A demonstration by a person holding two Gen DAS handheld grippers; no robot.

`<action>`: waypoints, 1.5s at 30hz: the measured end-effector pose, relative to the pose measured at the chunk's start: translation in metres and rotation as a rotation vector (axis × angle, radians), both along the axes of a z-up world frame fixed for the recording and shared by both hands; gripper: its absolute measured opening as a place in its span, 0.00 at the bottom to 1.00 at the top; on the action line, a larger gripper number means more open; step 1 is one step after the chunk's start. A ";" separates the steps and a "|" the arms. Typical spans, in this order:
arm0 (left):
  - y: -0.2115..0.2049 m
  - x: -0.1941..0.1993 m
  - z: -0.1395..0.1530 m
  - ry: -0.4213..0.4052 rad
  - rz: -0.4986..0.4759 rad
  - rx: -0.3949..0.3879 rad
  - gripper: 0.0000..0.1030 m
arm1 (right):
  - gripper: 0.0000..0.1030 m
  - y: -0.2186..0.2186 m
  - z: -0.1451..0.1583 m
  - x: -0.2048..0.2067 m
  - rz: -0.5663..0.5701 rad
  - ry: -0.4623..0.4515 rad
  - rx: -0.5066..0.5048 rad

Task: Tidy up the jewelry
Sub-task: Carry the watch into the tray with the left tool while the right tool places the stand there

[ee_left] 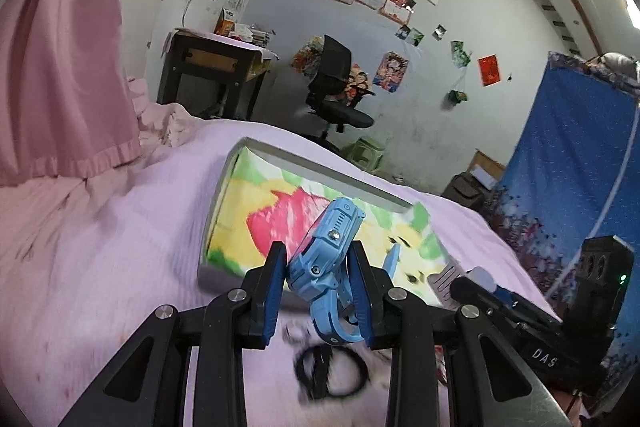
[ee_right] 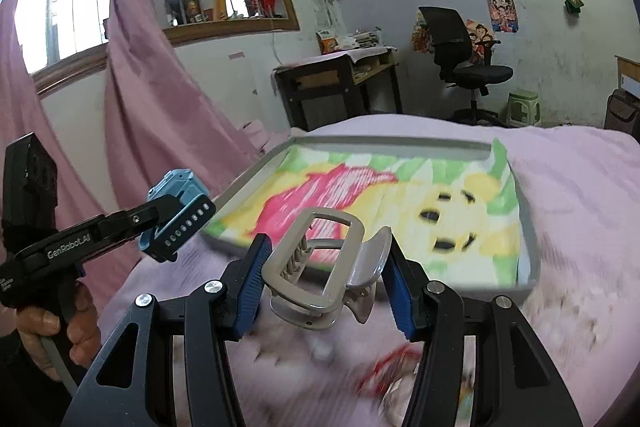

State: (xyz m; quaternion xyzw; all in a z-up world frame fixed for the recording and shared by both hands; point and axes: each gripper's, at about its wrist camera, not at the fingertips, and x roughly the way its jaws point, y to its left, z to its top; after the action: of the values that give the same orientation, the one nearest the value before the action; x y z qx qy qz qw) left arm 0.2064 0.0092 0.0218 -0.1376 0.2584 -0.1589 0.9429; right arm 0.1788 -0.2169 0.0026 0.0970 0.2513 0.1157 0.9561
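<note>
tray (ee_right: 528, 227) interior open, raised rim around

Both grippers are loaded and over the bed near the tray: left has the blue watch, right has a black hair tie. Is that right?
Not quite. The right gripper holds a grey hair claw clip, not a black hair tie, as the right wrist view shows. The rest stands: the left gripper holds the blue watch, and both are over the bed near the tray.

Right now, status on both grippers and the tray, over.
Left gripper shut on blue watch. Right gripper shut on grey hair claw. Both short of the tray; its cartoon towel lies bare, path open.
</note>
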 end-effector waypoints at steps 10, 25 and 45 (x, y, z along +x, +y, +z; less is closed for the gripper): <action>-0.013 0.063 -0.020 0.122 0.059 0.062 0.29 | 0.48 -0.003 -0.020 0.069 -0.051 0.080 -0.035; -0.024 0.074 -0.039 0.215 0.025 0.140 0.41 | 0.49 -0.002 -0.048 0.088 -0.061 0.193 -0.064; -0.007 -0.039 -0.006 -0.022 0.058 0.103 0.97 | 0.98 -0.006 0.014 -0.033 -0.146 -0.117 -0.130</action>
State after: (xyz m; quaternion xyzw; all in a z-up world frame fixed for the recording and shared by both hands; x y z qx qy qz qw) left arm 0.1673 0.0027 0.0161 -0.0947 0.2517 -0.1194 0.9557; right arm 0.1455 -0.2231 0.0170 0.0460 0.1945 0.0348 0.9792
